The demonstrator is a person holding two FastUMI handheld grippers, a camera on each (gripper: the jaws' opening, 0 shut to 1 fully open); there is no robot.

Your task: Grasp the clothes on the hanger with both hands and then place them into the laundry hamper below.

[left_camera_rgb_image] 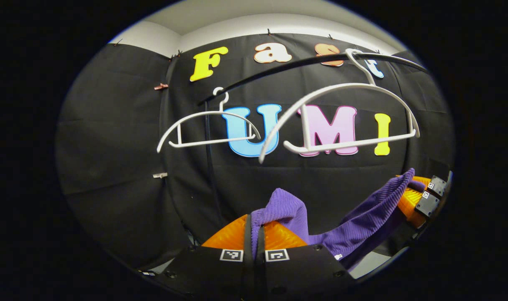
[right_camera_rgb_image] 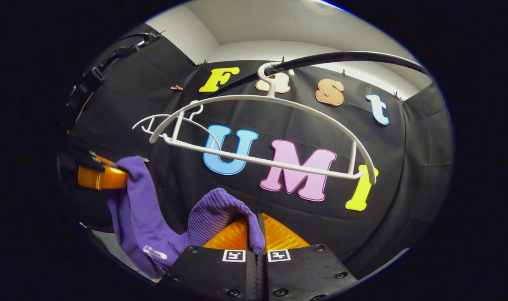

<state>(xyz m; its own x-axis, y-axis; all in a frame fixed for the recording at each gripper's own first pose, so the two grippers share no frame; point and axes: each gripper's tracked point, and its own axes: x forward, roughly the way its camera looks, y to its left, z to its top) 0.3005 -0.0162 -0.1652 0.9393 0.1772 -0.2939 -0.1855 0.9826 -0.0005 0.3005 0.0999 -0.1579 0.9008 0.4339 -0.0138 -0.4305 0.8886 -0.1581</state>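
Both tongs pinch the purple ribbed knit garment (left_camera_rgb_image: 354,225): left gripper (left_camera_rgb_image: 254,228) at 6 o'clock, right gripper (right_camera_rgb_image: 255,234) likewise in its view. Cloth sags between them, below the bare white plastic hangers (right_camera_rgb_image: 262,129); soft, light, best held at separate edges.

My purple ribbed garment (left_camera_rgb_image: 354,228) sags low across the frame, off the bare white hanger (left_camera_rgb_image: 342,119) hanging upper right

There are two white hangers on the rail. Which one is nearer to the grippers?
The larger-looking hanger, which hangs directly above the purple garment, is nearer. The other hanger hangs farther along the rail and looks smaller.
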